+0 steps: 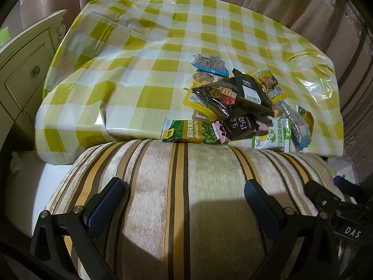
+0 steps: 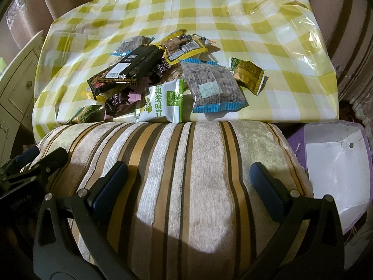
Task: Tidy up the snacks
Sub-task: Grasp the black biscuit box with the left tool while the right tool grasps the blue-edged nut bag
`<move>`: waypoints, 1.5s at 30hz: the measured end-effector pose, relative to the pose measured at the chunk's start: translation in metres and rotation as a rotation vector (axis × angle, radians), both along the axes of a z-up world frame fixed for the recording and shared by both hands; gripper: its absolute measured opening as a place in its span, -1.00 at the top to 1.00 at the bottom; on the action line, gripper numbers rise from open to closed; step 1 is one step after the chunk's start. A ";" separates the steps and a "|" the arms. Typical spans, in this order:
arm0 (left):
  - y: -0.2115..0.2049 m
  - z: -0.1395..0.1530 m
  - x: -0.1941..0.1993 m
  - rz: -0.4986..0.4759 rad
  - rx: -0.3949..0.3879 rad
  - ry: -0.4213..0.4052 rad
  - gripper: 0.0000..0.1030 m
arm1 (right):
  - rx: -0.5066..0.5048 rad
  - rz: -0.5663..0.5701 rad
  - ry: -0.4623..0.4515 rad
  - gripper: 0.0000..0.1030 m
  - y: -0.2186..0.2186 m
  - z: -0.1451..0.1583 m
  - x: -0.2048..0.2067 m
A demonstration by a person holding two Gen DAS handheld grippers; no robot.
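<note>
I see my left gripper (image 1: 184,198) and right gripper (image 2: 188,184) both spread wide with nothing between their fingers, low in each frame over the striped cushion (image 1: 163,186). The snack packets (image 1: 240,107) lie heaped on the yellow checked cloth (image 1: 139,53), centre right in the left view, centre left in the right view. A white box (image 2: 335,163) sits at right.

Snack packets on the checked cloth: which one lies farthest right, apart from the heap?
The gold-and-green packet, lying flat on the cloth beside the clear blue-edged nut bag.
</note>
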State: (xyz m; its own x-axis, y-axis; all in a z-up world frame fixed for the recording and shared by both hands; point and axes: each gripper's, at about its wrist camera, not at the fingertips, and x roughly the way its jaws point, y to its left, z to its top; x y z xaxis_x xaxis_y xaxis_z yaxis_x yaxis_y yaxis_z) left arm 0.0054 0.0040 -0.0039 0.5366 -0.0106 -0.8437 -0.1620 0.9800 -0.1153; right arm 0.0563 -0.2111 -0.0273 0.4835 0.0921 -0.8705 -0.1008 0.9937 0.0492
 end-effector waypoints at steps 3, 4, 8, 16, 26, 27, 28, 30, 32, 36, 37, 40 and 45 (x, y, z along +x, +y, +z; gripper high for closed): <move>0.003 0.001 0.007 0.004 -0.018 0.004 -1.00 | 0.015 0.011 0.018 -1.00 -0.003 0.001 0.003; 0.004 0.001 0.010 0.005 -0.025 0.006 -1.00 | 0.022 0.024 0.031 -1.00 -0.005 0.001 0.005; 0.007 0.001 0.025 0.006 -0.060 -0.005 -0.89 | 0.063 0.075 0.081 -1.00 -0.015 0.000 0.015; -0.014 0.016 0.064 -0.098 -0.077 -0.075 -0.67 | 0.159 0.007 0.088 -1.00 -0.038 0.003 0.032; -0.056 0.015 0.131 -0.163 0.010 -0.051 -0.67 | 0.189 -0.109 0.053 -1.00 -0.069 0.005 0.074; -0.059 0.013 0.133 -0.164 0.023 -0.043 -0.67 | 0.186 -0.107 0.052 -1.00 -0.069 0.004 0.080; -0.063 0.009 0.139 -0.168 0.038 -0.029 -0.67 | 0.183 -0.100 0.056 -1.00 -0.068 0.002 0.085; -0.066 0.002 0.146 -0.165 0.061 0.004 -0.67 | 0.178 -0.083 0.061 -1.00 -0.066 -0.002 0.093; -0.068 -0.003 0.151 -0.167 0.064 0.023 -0.67 | 0.167 -0.063 0.065 -1.00 -0.062 -0.006 0.103; -0.072 -0.005 0.153 -0.177 0.087 0.021 -0.64 | 0.148 -0.016 0.101 -0.97 -0.052 -0.018 0.119; -0.074 -0.006 0.154 -0.184 0.094 0.022 -0.54 | 0.138 -0.006 0.114 -0.95 -0.049 -0.023 0.123; -0.079 -0.006 0.154 -0.198 0.116 0.021 -0.43 | 0.123 0.007 0.136 -0.75 -0.045 -0.030 0.130; -0.087 -0.008 0.155 -0.218 0.157 0.034 -0.38 | 0.114 0.019 0.147 -0.63 -0.041 -0.036 0.136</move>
State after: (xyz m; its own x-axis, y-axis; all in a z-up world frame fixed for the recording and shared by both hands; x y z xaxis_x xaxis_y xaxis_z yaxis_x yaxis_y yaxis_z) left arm 0.1603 -0.0825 -0.0124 0.5073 0.0094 -0.8617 0.0538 0.9976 0.0426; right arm 0.1923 -0.2523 -0.0637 0.3489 0.2021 -0.9151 -0.1026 0.9788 0.1770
